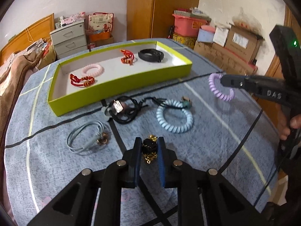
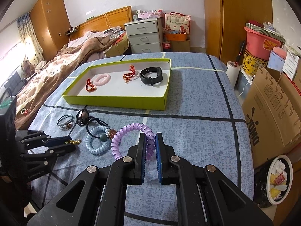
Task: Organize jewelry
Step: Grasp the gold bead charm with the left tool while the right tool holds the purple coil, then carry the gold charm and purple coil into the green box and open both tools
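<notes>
My left gripper (image 1: 149, 141) is shut on a black and gold beaded bracelet (image 1: 149, 147), low over the blue cloth. It also shows in the right wrist view (image 2: 69, 142). My right gripper (image 2: 150, 138) is shut on a purple spiral hair tie (image 2: 129, 139) and holds it above the cloth; it also shows in the left wrist view (image 1: 223, 82). The green tray (image 1: 120, 89) holds two red knotted bracelets (image 1: 82, 80), a pink spiral tie (image 1: 92, 69) and a black wristband (image 1: 150, 55).
On the cloth before the tray lie a light blue spiral tie (image 1: 175, 117), a black cord with a charm (image 1: 122, 109) and a pale blue cord bracelet (image 1: 86, 137). Cardboard boxes (image 2: 272, 101) stand right of the table, a bed (image 2: 56, 69) on the left.
</notes>
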